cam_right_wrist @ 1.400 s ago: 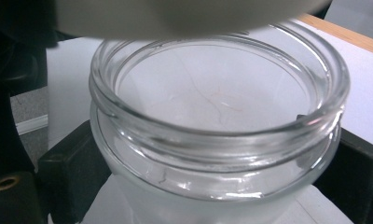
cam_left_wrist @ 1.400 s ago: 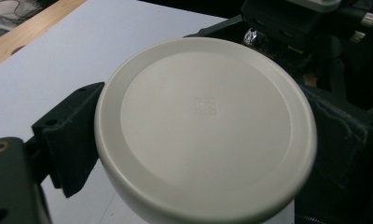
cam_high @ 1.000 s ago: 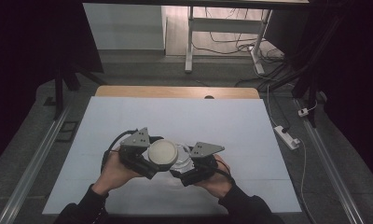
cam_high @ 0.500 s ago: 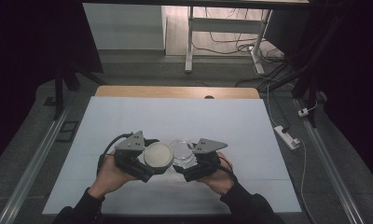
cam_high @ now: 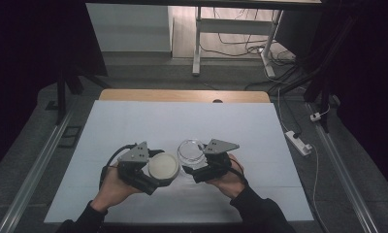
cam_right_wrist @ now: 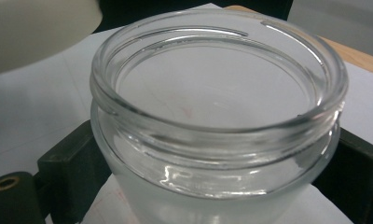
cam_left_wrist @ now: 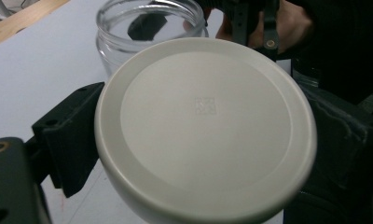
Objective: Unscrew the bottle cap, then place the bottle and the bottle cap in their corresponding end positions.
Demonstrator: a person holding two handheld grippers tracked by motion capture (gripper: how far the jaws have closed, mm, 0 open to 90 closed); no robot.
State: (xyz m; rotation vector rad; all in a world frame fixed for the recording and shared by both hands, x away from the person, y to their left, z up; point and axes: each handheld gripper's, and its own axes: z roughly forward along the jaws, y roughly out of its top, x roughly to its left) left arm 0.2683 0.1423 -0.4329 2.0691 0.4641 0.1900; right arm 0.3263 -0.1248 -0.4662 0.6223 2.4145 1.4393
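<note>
A round white lid (cam_high: 163, 166) (cam_left_wrist: 204, 126) sits between the black jaws of my left gripper (cam_high: 155, 170), which is shut on it. Just right of it stands an empty clear glass jar (cam_high: 191, 151) (cam_right_wrist: 217, 121) with a threaded open mouth; my right gripper (cam_high: 198, 165) is shut on its frosted lower body. The lid is apart from the jar, a short gap to its left, and its edge (cam_right_wrist: 40, 32) shows at the top left of the right gripper view. Beyond the lid, the left gripper view has the jar's rim (cam_left_wrist: 149, 18) and the other hand.
A pale sheet covers the table (cam_high: 134, 121), with a wooden edge (cam_high: 182, 95) at the far side. On the floor at the right lie a white power strip (cam_high: 297, 141) and cables. Metal rails (cam_high: 32, 179) run along both sides.
The lid, which sat against the jar's mouth a second ago, has come off and moved left with my left gripper. The jar has stayed in my right gripper, shifting slightly right.
</note>
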